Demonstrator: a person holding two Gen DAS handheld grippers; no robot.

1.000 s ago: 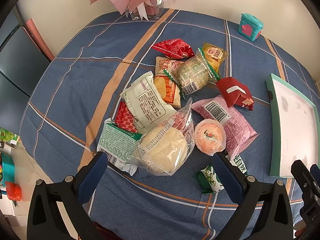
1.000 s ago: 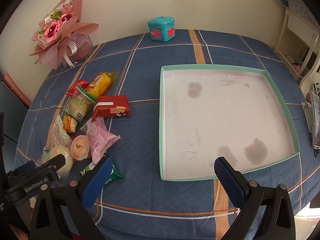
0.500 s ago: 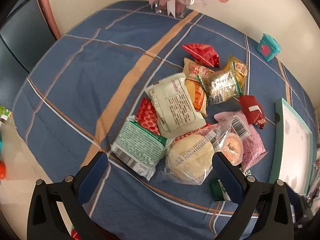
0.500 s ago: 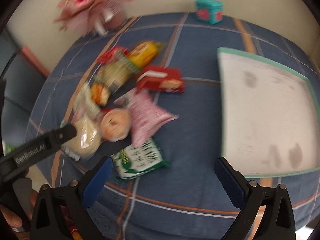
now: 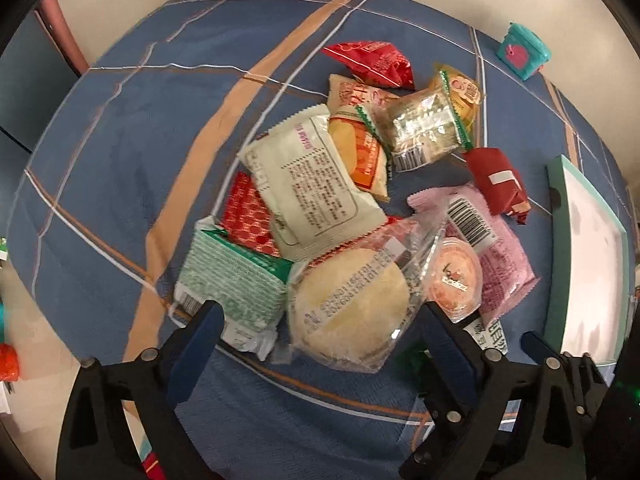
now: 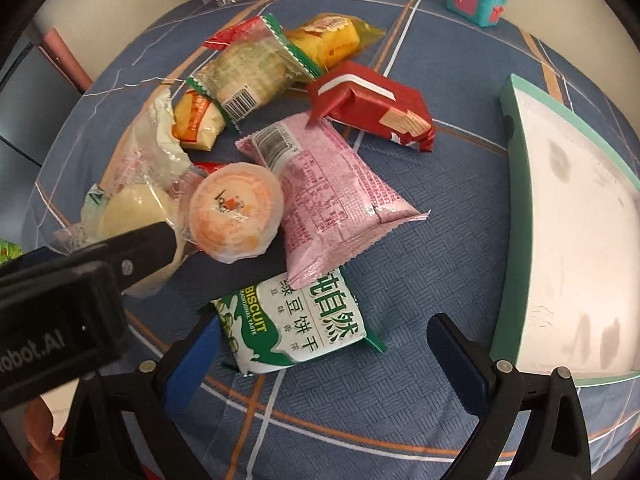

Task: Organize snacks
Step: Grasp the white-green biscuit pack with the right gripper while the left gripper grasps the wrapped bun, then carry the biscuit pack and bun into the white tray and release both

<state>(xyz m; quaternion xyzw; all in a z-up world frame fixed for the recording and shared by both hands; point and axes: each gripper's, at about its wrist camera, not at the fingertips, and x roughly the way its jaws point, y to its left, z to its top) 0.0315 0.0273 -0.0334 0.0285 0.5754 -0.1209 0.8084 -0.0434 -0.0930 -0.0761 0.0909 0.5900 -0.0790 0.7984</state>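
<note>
Blue-padded tools (image 5: 320, 340) (image 6: 328, 344) gape, empty.

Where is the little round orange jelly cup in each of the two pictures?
Left wrist: the round orange jelly cup sits low right of centre, beside the right fingertip.
Right wrist: the cup sits left of centre.
Shared landmark: it leans on the pink barcoded snack packet in both.

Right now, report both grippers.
Left gripper: open, holding nothing, over the bun.
Right gripper: open, holding nothing, over the biscuit pack.
</note>
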